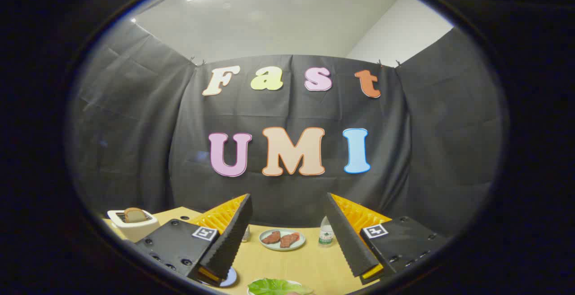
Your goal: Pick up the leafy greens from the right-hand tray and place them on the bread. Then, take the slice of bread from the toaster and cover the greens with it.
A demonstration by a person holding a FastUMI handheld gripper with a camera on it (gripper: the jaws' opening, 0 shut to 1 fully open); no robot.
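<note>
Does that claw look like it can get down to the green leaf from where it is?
Probably yes. The claw is open and holds nothing, and the green leaf lies on the table just below the gap between its fingers, with nothing between them.

The gripper (287, 236) is held level above the table, its jaws spread wide apart, gripping nothing

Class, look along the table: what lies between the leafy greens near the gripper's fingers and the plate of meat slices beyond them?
Gripper view: bare tabletop lies between the leafy greens and the plate of meat slices. The gripper is open.
</note>
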